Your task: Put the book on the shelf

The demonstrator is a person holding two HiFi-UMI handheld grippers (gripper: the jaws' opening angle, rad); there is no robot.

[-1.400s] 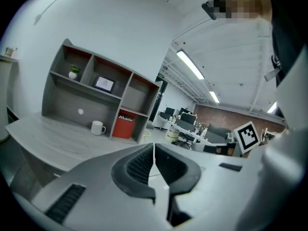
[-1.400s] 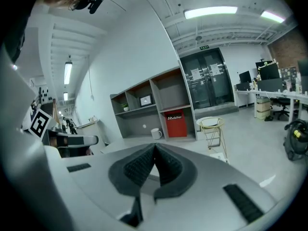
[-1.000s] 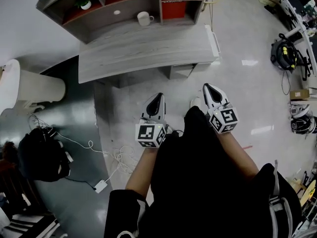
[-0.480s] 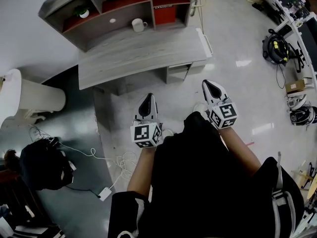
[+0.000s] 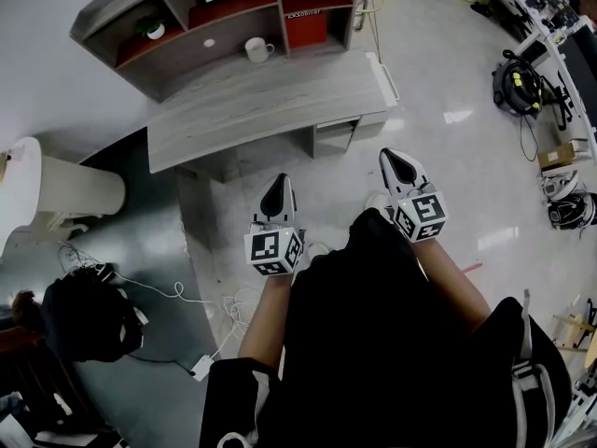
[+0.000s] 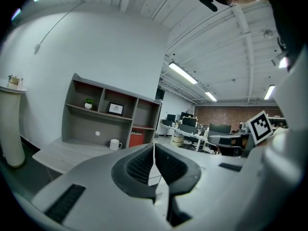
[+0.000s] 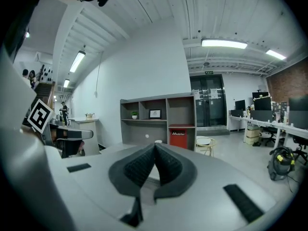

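The left hand-held gripper and right hand-held gripper, both pressed together and empty, are probably just carried idle, since the red book-like slab stands well ahead of them in the shelf on the table.

Your left gripper and right gripper had smooth, matt grey plastic shells, their pads were dark, ribbed and rubbery-looking, and the marker cubes carried flat black-and-white print. The desk and the shelf unit ahead of you showed a matt grey wood-grain finish, with dull red lining in some compartments, while the white mug looked smooth and glazed. The pale floor was polished enough to mirror the ceiling lights, the darker floor patch had a duller sheen, and your clothing was matt black cloth.
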